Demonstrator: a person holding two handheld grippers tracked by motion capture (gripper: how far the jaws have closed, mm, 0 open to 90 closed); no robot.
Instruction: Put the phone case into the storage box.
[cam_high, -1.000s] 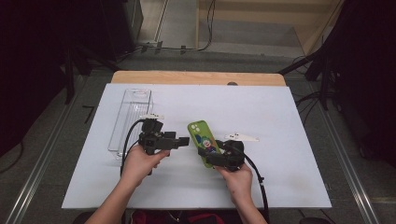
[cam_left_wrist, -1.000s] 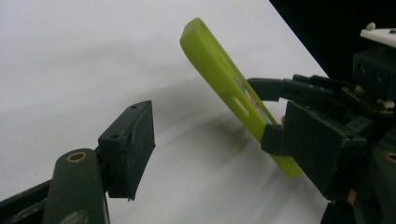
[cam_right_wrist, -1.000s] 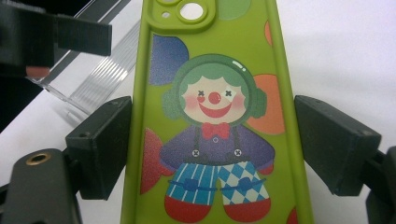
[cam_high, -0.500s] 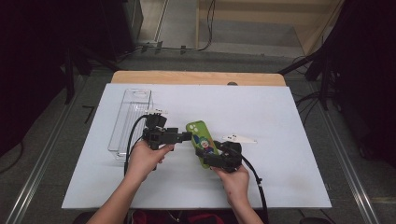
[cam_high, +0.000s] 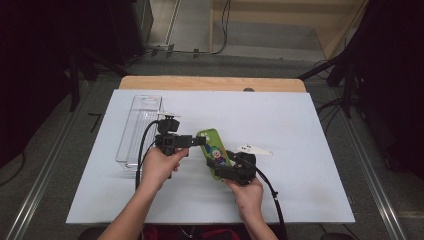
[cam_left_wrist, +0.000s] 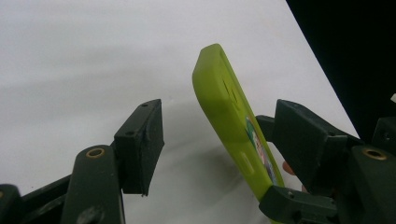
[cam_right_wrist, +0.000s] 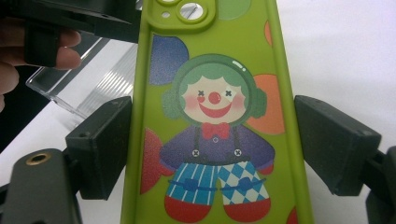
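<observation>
On the left of the bench (cam_high: 300, 130), a clear plastic tray (cam_high: 137, 131) lies lengthwise, untouched. Just right of it, the left gripper (cam_high: 200, 140) is held level and pointed at the top end of the green phone case (cam_high: 214, 152). Its jaws have just been closing, and in the left gripper view the case (cam_left_wrist: 229, 112) is seen edge-on between them: one jaw stands well clear on the bench side, the other close to the printed face. No pressing contact can be made out, so this gripper is taken as half-wide and not yet holding.

Further right, the right gripper (cam_high: 222, 171) is closed on the lower half of the case. In the right gripper view the case (cam_right_wrist: 215, 116) runs up between the two jaws, the left pad against its long edge; a narrow gap seems to remain at the right pad.

The step in hand is judged to be a second grip on the case's top end. It would be done well if the case were kept steady by the right gripper, the left jaws centred across its thickness, and closed slowly so that the soft case is not bent or twisted out of the first grip.
</observation>
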